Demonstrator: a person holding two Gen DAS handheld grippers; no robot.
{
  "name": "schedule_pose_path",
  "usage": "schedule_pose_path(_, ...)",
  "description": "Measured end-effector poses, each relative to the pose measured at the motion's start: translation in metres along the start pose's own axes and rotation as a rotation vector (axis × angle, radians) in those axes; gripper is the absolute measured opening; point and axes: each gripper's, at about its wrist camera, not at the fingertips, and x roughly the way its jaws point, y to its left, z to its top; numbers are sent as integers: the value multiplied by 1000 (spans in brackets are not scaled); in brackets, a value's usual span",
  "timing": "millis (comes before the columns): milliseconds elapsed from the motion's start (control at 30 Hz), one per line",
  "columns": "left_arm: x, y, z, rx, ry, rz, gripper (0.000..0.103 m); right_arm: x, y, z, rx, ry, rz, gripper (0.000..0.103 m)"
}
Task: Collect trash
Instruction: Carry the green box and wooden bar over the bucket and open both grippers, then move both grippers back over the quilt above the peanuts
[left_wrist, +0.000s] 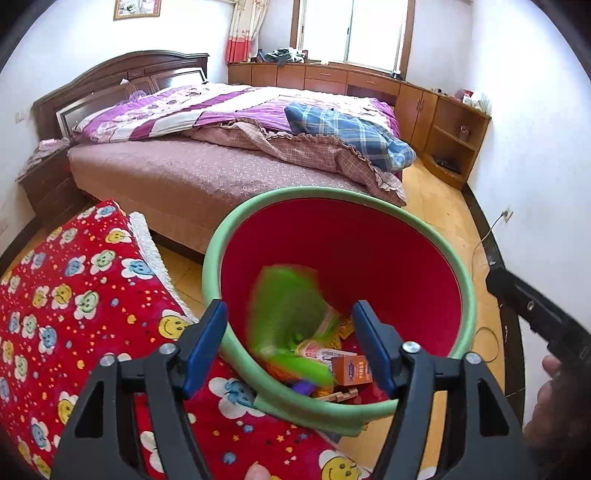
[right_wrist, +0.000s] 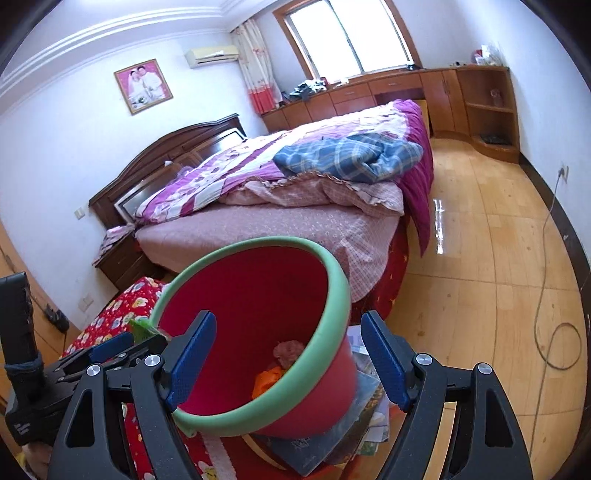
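A red bucket with a green rim (left_wrist: 458, 266) stands tilted in front of both grippers. My left gripper (left_wrist: 291, 343) is open over the bucket's near rim. A green wrapper (left_wrist: 284, 314), blurred, hangs loose between its blue pads, touching neither. Below it in the bucket lie an orange box (left_wrist: 351, 369), a pink wrapper and other scraps. My right gripper (right_wrist: 288, 362) is open, its fingers on either side of the bucket's wall (right_wrist: 332, 317) without pressing on it. In the right wrist view my left gripper (right_wrist: 129, 345) shows at the left with the green wrapper (right_wrist: 142, 328) at its tips.
A red smiley-patterned blanket (left_wrist: 74, 295) lies to the left of the bucket. A stack of magazines (right_wrist: 354, 424) sits under the bucket. Behind stands a bed (left_wrist: 207, 173) with quilts. Wooden cabinets (left_wrist: 406, 96) line the far wall, and a cable (right_wrist: 554, 332) lies on the wood floor.
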Motion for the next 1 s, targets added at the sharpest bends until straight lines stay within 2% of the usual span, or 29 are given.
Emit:
schedule_pose_path(200, -8, 8, -4, -29, 2, -3, 73, -1, 3, -4, -1, 8, 6, 81)
schedule_pose_path(467, -35, 30, -15, -115, 14, 9, 73, -4, 22, -9, -36, 29, 31, 81)
schedule_pose_path(800, -82, 71, -43, -235, -13, 110, 73, -10, 62, -22, -103, 63, 97, 81)
schedule_pose_path(1000, -110, 92, -59, -290, -28, 144, 73, -15, 83, -32, -135, 86, 126, 81)
